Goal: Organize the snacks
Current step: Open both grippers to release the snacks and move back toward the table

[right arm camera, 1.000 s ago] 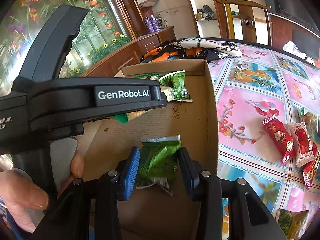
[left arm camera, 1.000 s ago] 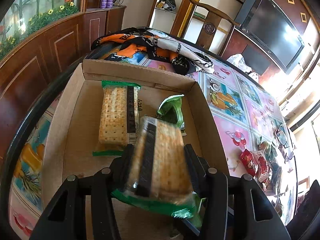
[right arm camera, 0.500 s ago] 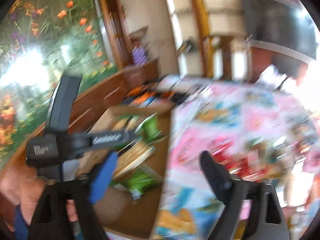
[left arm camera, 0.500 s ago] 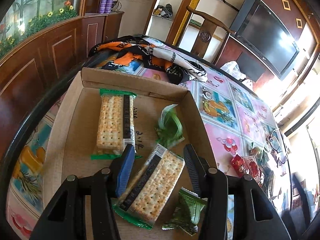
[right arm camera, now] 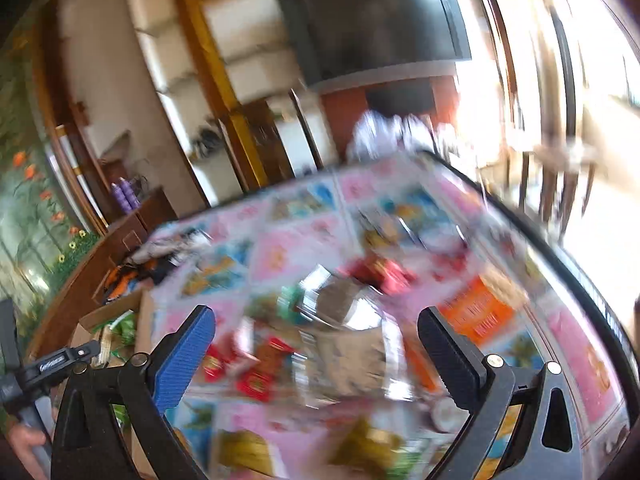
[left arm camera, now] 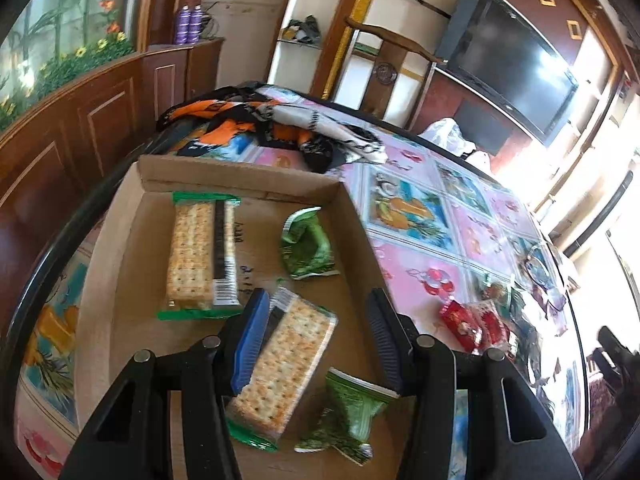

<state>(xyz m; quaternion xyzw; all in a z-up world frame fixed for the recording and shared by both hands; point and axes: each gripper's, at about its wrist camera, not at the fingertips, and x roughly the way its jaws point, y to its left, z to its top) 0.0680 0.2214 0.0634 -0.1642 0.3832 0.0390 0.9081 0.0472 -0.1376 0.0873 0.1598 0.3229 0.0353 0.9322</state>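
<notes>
In the box (left arm camera: 120, 216), a cracker pack (left arm camera: 286, 364) lies diagonally beneath the left hand-held gripper (left arm camera: 316, 340), jaws apart, empty; right hand-held gripper (right arm camera: 316, 356) spread wide over blurred snacks (right arm camera: 256, 368).

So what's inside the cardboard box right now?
The box holds two cracker packs and two green pouches. The left tongs hang open above and hide the near floor of the box.
</notes>
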